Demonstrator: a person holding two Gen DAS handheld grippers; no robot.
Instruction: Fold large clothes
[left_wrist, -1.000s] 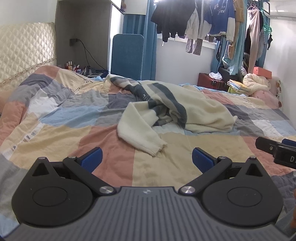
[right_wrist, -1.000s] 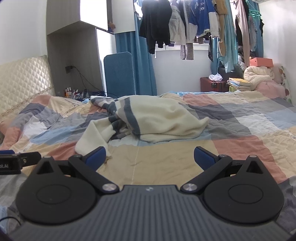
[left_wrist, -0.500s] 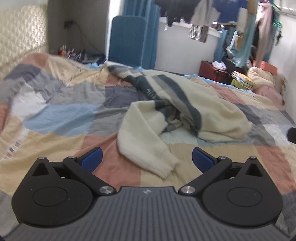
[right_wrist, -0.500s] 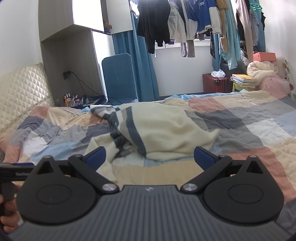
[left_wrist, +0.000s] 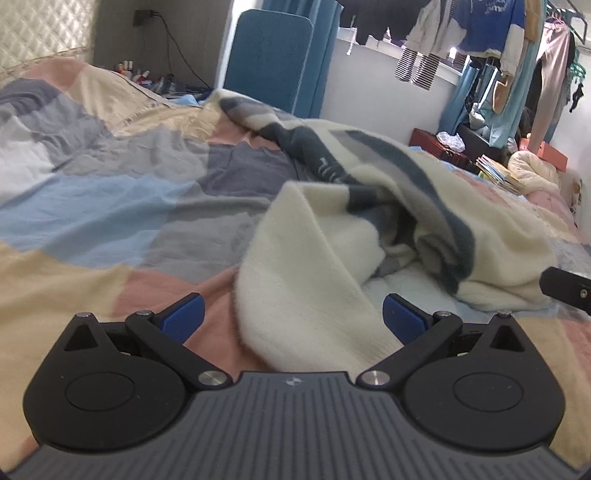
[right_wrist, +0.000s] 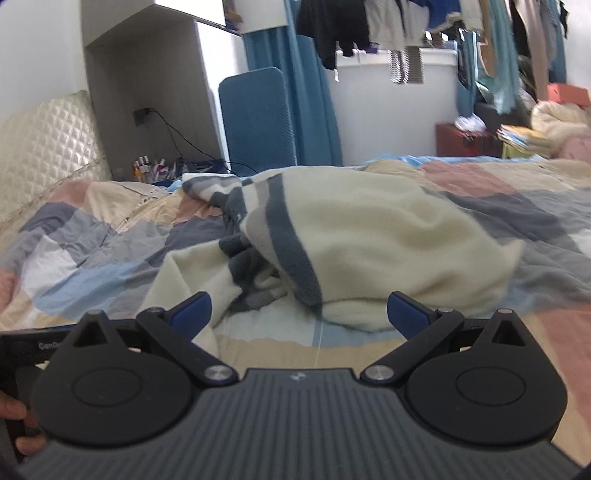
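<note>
A cream sweater (left_wrist: 424, 229) with grey-blue stripes lies crumpled on the patchwork quilt (left_wrist: 110, 229). One cream sleeve (left_wrist: 306, 295) runs toward me and lies between the wide-apart blue pads of my left gripper (left_wrist: 293, 319), which is open; the cuff end is hidden under the gripper body. In the right wrist view the sweater (right_wrist: 369, 236) fills the middle, and my right gripper (right_wrist: 301, 314) is open just short of its near hem, with nothing between the pads.
The quilt (right_wrist: 517, 206) covers the whole bed, with a padded headboard (right_wrist: 44, 147) at left. A blue chair (right_wrist: 258, 118) and hanging clothes (left_wrist: 461, 33) stand beyond the bed. The right gripper's tip (left_wrist: 565, 286) shows at the left view's edge; a hand (right_wrist: 18, 424) holds the left gripper.
Both grippers have moved forward toward the sweater. The sleeve now lies between the left gripper's pads, and the sweater's hem is close in front of the right gripper.
</note>
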